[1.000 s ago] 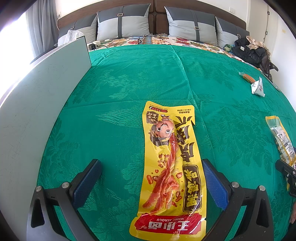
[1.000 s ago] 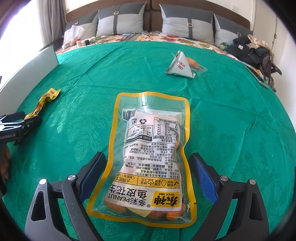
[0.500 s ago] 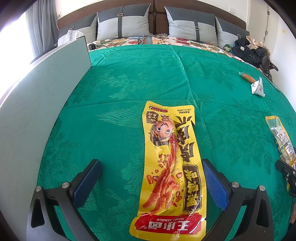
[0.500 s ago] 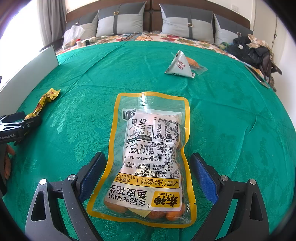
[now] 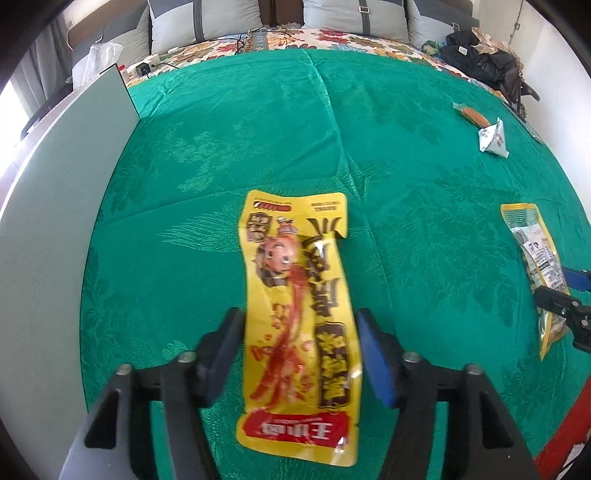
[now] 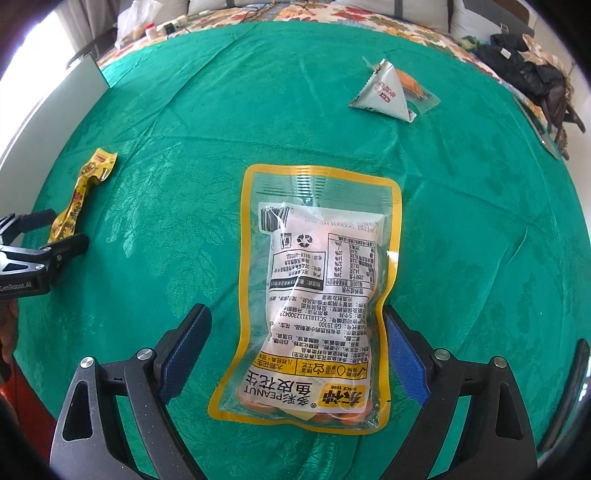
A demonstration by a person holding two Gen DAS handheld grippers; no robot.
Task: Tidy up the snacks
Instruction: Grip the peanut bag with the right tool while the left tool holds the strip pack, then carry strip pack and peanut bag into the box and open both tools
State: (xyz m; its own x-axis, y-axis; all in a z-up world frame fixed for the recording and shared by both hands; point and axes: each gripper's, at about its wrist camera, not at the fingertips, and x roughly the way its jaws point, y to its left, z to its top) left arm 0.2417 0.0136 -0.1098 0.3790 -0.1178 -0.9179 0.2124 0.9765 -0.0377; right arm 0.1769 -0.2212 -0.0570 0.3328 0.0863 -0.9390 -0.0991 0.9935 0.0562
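Snack packs spread over green patterned bedspread (image 5: 258, 147). Long yellow spicy-strip pack (image 5: 301, 325) lying lengthwise between fingers of left gripper (image 5: 299, 354), red band end nearest camera, far end with small tear notch on right edge. Left jaws just been closing, blue pads at both long edges of the strip pack, apparently touching; frame blurred, firm pinch not confirmable. Yellow-bordered clear peanut pouch (image 6: 317, 295) sitting back-label up between fingers of right gripper (image 6: 295, 343), orange-coated nuts visible at near end. Right jaws also just been closing: right pad touching pouch edge, left pad a clear gap away from it, so not clamped, pouch flat on cloth. Right-wrist view also catching left gripper at left edge with the strip pack running up from between its fingers. Left-wrist view catching right gripper at right edge, at near end of the peanut pouch. White triangular packet (image 6: 384, 94) far right on bedspread, well apart from both, with small orange wrapped snack (image 6: 413, 86) just behind it, touching or overlapping. Pale flat board (image 5: 48, 229) standing along left side of bed. Grey pillows (image 5: 207, 22) against headboard, dark clothes (image 5: 484, 59) heaped at far right corner.
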